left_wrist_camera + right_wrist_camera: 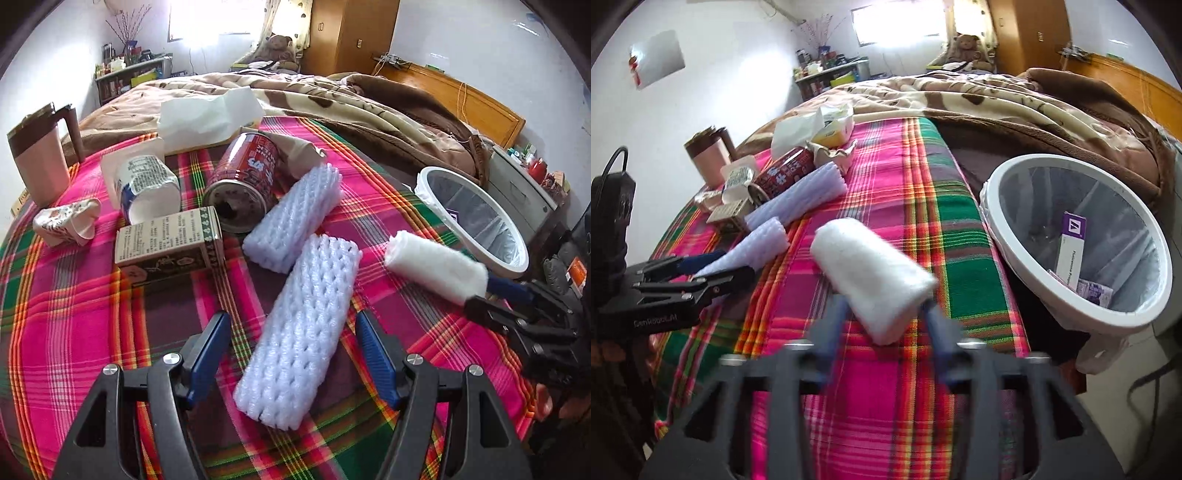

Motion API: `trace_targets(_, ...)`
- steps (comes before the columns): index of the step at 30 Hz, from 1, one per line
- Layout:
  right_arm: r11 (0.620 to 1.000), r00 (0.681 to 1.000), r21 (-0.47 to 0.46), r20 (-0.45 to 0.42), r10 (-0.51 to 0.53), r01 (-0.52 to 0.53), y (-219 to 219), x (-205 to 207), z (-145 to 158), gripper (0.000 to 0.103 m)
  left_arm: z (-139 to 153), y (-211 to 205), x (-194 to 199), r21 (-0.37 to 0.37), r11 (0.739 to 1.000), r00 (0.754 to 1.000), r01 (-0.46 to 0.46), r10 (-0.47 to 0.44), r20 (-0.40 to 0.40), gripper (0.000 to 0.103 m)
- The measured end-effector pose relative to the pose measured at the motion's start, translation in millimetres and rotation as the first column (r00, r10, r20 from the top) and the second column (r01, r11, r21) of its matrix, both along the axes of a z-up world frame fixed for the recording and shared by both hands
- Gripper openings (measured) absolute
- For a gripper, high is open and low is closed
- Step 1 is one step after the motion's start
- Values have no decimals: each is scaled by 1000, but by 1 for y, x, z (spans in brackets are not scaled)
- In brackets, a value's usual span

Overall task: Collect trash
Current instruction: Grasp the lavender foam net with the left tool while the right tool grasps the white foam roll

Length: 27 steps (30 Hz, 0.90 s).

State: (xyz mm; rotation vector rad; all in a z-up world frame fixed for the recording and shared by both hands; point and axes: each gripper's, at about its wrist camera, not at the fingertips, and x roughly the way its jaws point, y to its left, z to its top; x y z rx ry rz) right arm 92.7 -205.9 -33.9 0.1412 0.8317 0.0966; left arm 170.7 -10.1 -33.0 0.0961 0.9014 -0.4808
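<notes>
While the bed (pixel 369 96) with its brown blanket fills the upper half of both views, the trash lies on the pink plaid cloth (pixel 74 295) spread across its near end. At the right edge of the frame sits the white bin (pixel 997 192), lined with a bag and already holding a purple-and-white carton (pixel 1071 247). Judging from the layout, the coming move turns on this: the bin lies to the right of the right tool (pixel 882 314) and slightly ahead of it, so the right hand is the nearer one for the drop. That tool is closed on a white foam roll (pixel 871 273), gripping its near end; the roll's long axis runs from the tool up and to the left in the right wrist view, free end pointing away from the bin. The left tool (pixel 293 339) is wide open and holds nothing; its blue fingers (pixel 208 350) straddle the near foam net sleeve (pixel 299 332), which lies flat on the cloth, long axis running from lower centre up and slightly right, roughly along the tool's reach rather than across it. A second foam net sleeve (pixel 295 218) lies just beyond. Further to the upper left are a red tin can (pixel 247 177) on its side, open mouth toward the camera, a small printed box (pixel 170 243), a crushed white cup (pixel 147 188) and a crumpled wrapper (pixel 66 221).
</notes>
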Motion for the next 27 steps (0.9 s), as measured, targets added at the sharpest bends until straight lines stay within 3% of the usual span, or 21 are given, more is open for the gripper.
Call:
trace_targets(5, 989, 998, -139, 10, 58, -55, 9, 10, 2, 68, -4, -2, 4, 10, 1000, 1000, -10, 10, -16, 71)
trace_targets(14, 979, 992, -169, -80, 102, -115, 12, 33, -4, 68, -7, -6, 8, 25, 999, 999, -25, 26, -25, 67)
trace_targets(17, 983, 990, -142, -104, 98, -112, 10, 35, -6, 68, -7, -12, 9, 19, 1000, 999, -22, 23, -28, 59)
trace_targets(19, 985, 991, -132, -90, 97, -109, 9, 32, -5, 68, -7, -14, 7, 25, 999, 999, -24, 24, -22, 43)
trace_targets(27, 992, 993, -82, -82, 86, -93, 5, 28, -4, 45, -4, -21, 1, 16, 1000, 999, -25, 26, -25, 36)
